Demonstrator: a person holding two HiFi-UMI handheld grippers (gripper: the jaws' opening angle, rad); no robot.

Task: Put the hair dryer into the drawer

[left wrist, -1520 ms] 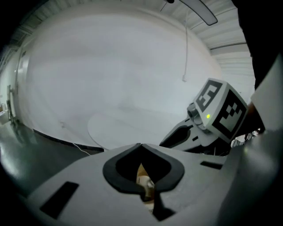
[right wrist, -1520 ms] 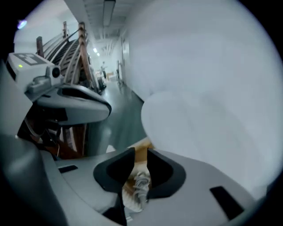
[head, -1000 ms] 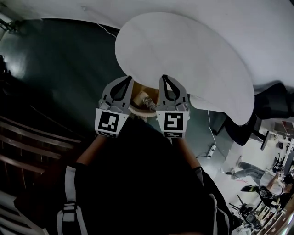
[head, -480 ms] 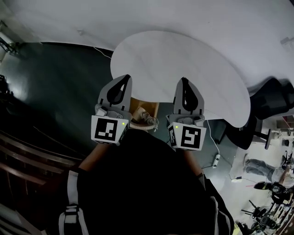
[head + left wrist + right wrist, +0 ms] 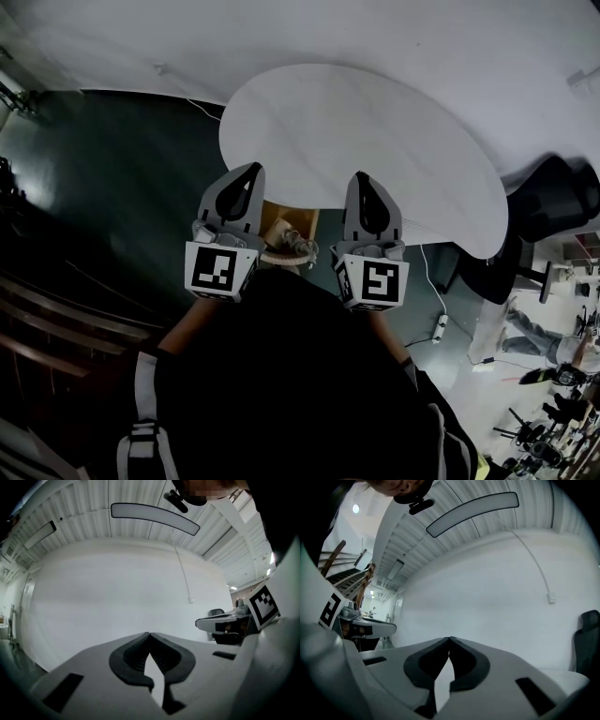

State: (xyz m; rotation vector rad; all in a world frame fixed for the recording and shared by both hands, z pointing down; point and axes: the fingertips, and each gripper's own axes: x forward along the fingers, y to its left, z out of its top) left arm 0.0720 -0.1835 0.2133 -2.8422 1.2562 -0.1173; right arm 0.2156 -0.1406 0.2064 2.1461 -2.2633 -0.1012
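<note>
left hand-held gripper (image 5: 251,171): hovering level, jaws together, empty
right hand-held gripper (image 5: 362,178): likewise closed, gripping nothing
step: seemingly finishing, dryer (image 5: 298,247) apparently lying in open drawer (image 5: 279,225)
next: probably pushing drawer shut

Left gripper (image 5: 249,169), right gripper (image 5: 362,176): level, closed

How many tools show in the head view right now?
2. The left tool points at the table's near edge, and the right tool is beside it on the right. Both are shut and empty. None seems hidden.
</note>
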